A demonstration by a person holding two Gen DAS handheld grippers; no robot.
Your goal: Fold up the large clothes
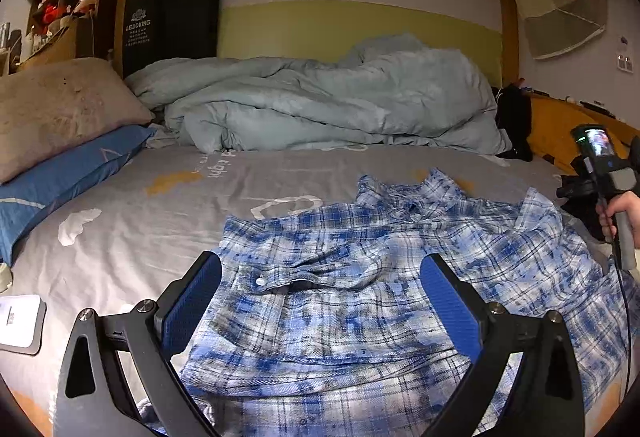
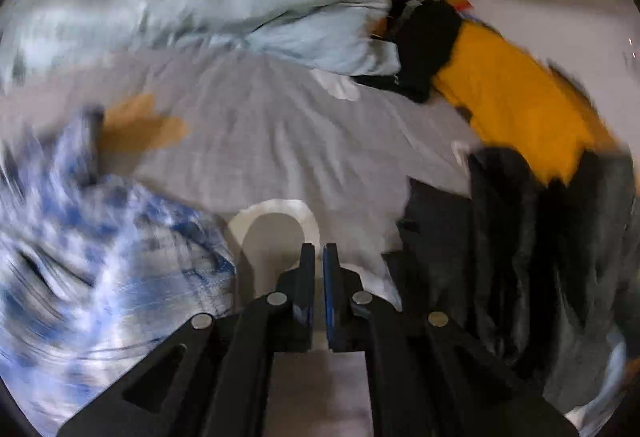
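A blue plaid shirt (image 1: 360, 277) lay spread on the bed (image 1: 140, 237). The left tool (image 1: 320, 277) hovered wide over it, gripping nothing. The right tool (image 2: 319, 257) was closed and empty above bare sheet, the shirt to its left.

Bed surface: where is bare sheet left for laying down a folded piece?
Bare grey sheet lies between the pillows and the plaid shirt, and before the duvet. Crowded: the dark clothes to the shirt's right.
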